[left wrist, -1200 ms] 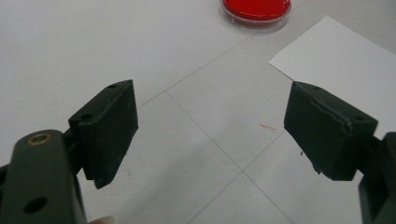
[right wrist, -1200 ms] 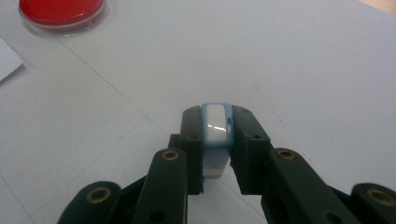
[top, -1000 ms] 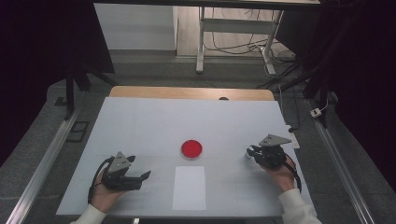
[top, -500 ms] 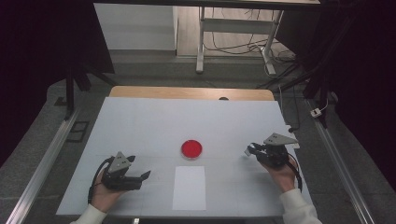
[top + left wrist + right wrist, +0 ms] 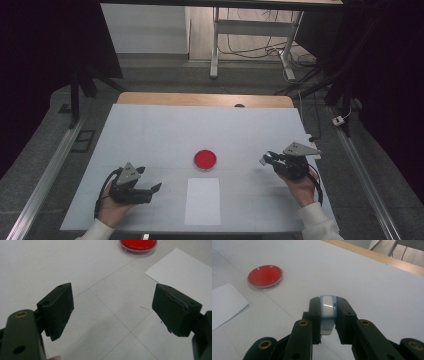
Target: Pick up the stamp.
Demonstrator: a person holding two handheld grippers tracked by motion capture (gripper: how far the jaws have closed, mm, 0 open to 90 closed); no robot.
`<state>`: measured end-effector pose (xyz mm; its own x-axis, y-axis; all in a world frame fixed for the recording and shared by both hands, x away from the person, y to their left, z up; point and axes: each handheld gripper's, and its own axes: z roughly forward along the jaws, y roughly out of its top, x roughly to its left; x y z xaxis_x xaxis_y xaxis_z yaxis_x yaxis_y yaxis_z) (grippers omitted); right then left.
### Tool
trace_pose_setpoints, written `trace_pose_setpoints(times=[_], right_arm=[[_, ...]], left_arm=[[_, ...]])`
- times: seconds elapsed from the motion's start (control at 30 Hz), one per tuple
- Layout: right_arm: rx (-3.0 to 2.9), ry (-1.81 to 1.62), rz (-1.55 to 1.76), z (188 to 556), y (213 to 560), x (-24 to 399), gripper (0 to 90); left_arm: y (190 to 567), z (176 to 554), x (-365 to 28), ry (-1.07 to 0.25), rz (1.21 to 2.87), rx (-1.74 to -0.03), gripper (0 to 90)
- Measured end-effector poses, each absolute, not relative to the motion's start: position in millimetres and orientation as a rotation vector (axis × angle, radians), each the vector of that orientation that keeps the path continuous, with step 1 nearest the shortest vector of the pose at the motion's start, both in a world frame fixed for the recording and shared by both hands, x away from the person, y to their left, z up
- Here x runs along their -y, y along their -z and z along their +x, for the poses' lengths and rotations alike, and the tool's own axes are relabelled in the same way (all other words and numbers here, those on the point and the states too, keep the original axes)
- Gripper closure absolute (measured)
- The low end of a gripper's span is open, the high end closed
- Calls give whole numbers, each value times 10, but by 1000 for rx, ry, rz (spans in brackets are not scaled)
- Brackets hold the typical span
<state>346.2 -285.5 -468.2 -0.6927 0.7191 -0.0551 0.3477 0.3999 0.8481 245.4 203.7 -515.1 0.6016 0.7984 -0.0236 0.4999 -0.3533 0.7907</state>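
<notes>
White bench point(image 5: 150, 135) under dim surroundings. Landmark: red dish point(image 5: 205, 158), mid-bench. Nearest the person, a paper sheet point(image 5: 202, 200) lies just in front of the dish. Left hand-held gripper point(image 5: 156, 188), near-left of the dish, jaws spread wide, nothing between them. Right hand-held gripper point(image 5: 328, 315), right of the dish, clenched on a small blue-and-white block point(image 5: 327, 312) (held above the bench surface).

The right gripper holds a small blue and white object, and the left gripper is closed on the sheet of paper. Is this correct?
Not quite. The right gripper does hold the blue and white object, but the left gripper is open and holds nothing; the left gripper view shows the paper lying beyond it.
</notes>
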Motion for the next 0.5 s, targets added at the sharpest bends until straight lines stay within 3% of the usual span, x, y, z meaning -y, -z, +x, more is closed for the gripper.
trace_pose_setpoints(times=[0.5], right_arm=[[-2218, -1287, 898, 3409, 4624, 2792, 751]], left_arm=[[5153, 2456, -2032, -474, 2031, -1024, 178]])
